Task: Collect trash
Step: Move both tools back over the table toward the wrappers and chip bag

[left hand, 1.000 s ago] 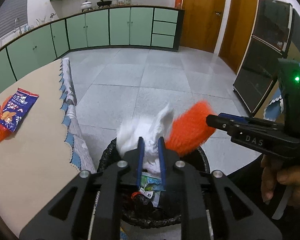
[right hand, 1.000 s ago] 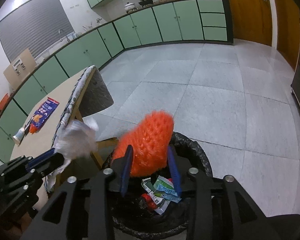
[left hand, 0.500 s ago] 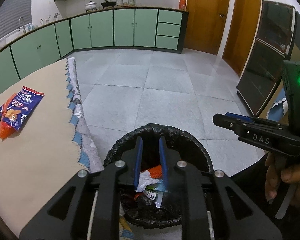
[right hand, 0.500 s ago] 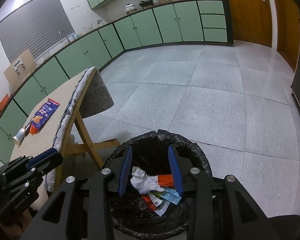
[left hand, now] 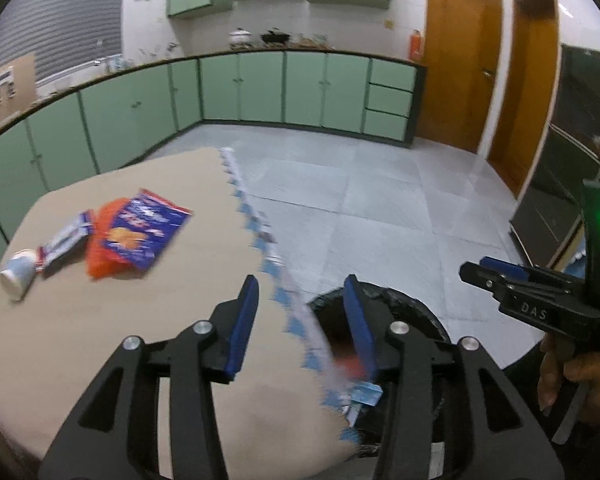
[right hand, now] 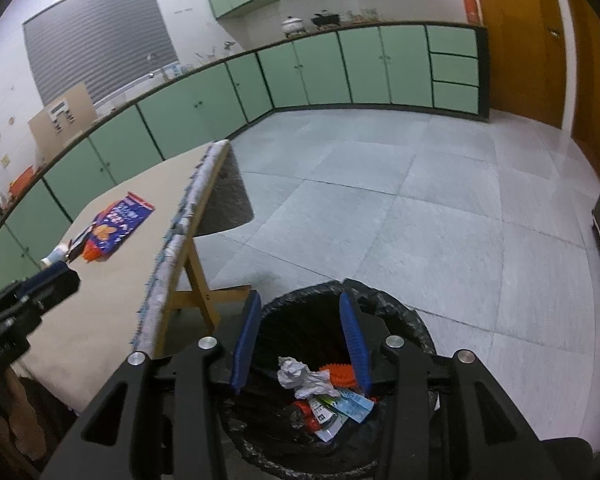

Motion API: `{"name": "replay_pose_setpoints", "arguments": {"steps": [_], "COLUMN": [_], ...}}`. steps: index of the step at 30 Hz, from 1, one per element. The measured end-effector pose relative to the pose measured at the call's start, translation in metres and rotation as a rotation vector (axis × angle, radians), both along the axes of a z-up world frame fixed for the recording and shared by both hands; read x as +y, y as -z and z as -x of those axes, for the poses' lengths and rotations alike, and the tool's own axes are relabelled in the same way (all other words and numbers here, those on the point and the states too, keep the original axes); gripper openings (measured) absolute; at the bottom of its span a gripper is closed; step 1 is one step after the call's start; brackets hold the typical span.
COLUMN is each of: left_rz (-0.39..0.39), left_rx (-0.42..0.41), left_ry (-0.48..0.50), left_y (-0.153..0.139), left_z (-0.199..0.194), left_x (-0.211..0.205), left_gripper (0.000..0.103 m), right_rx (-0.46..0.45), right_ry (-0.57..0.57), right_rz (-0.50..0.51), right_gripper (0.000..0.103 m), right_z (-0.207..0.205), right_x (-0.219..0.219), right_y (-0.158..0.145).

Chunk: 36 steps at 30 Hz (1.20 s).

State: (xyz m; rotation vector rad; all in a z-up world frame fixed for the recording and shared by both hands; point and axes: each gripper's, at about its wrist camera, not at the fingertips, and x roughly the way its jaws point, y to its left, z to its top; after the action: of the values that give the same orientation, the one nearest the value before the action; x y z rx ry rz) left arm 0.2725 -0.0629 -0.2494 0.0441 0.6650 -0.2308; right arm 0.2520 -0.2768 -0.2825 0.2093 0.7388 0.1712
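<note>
Left wrist view: the only writing that reads clearly is "DAS", in pale letters on the black body of the right claw (left hand: 485, 270), which reaches in from the right edge with a green light lit on its upright housing and a hand (left hand: 568, 376) around its grip. The blue snack bag (left hand: 142, 232) on the tan surface (left hand: 80, 340) carries print, but motion blur makes it unreadable. Under it lies an orange mesh piece (left hand: 100, 256), beside a small striped wrapper (left hand: 66, 238) and a tipped white paper cup (left hand: 18, 274). The left claw (left hand: 300, 320) has just been opening; its blue pads stand spread with nothing between them, the left pad over the surface's edge and the right pad over the black-lined trash bin (left hand: 412, 312).

Right wrist view: the right claw (right hand: 300, 340) has also just been opening and is spread and empty, poised above the trash bin (right hand: 416, 328). Inside the bin lie a crumpled white tissue (right hand: 306, 378), an orange knobbly sleeve (right hand: 340, 374) and some printed packets (right hand: 340, 404), whose labels are too small to read. The left claw (right hand: 44, 284) shows at the left edge above the surface (right hand: 112, 272), where the snack bag (right hand: 118, 226), perhaps showing a biscuit picture, still waits with the cup and wrapper.
</note>
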Motion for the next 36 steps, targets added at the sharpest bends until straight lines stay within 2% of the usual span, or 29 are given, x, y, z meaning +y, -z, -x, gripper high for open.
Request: {"name": "replay_pose_setpoints", "arguments": {"steps": [7, 11, 14, 21, 28, 36], "left_rz": [-0.015, -0.023, -0.027, -0.033, -0.028, -0.009], "left_rx": [-0.05, -0.077, -0.09, -0.12, -0.133, -0.142], "left_ry": [-0.122, -0.23, -0.295, -0.416, -0.46, -0.458], "left_y": [-0.021, -0.027, -0.03, -0.038, -0.037, -0.026], "left_z": [0.015, 0.022, 0.026, 0.032, 0.025, 0.005], "left_x": [0.057, 0.107, 0.14, 0.204, 0.237, 0.246], "left_gripper": [0.052, 0.059, 0.059, 0.06, 0.062, 0.062], "right_rx": [-0.038, -0.079, -0.106, -0.135, -0.141, -0.102], "right_ry": [-0.105, -0.177, -0.244, -0.368, -0.442, -0.463], "right_rz": [0.034, 0.046, 0.05, 0.074, 0.077, 0.086], "right_gripper": [0.043, 0.043, 0.044, 0.044, 0.044, 0.045], "right_z": [-0.006, -0.014, -0.023, -0.042, -0.063, -0.101], "right_x": [0.051, 0.089, 0.124, 0.193, 0.249, 0.301], "right_y": [-0.02, -0.034, -0.045, -0.049, -0.045, -0.023]}}
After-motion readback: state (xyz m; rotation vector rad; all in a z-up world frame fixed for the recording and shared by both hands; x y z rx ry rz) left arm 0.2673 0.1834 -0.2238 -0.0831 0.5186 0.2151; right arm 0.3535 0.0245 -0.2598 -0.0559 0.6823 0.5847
